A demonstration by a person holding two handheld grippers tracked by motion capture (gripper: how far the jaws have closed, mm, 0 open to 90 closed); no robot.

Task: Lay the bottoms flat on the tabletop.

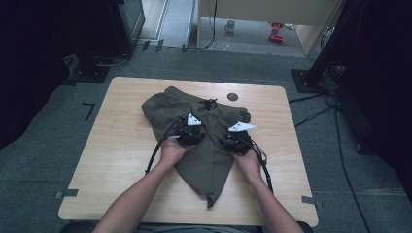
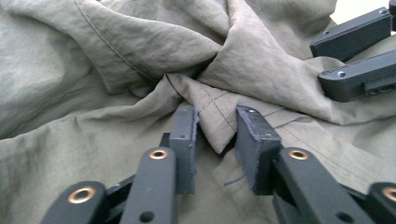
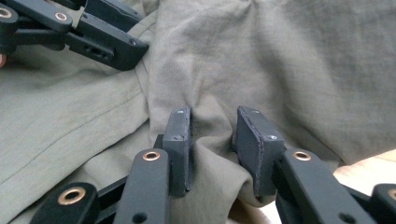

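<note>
My left gripper (image 2: 215, 140) sits on the olive garment (image 1: 194, 141), which lies crumpled mid-table (image 1: 111, 145), its pads partly open with a stitched fold of cloth standing between them (the left pad touches it, the right stands just off). My right gripper (image 3: 212, 140) is just beside it, equally part-open, astride a soft ridge of the same cloth near its edge, not pinching.
</note>
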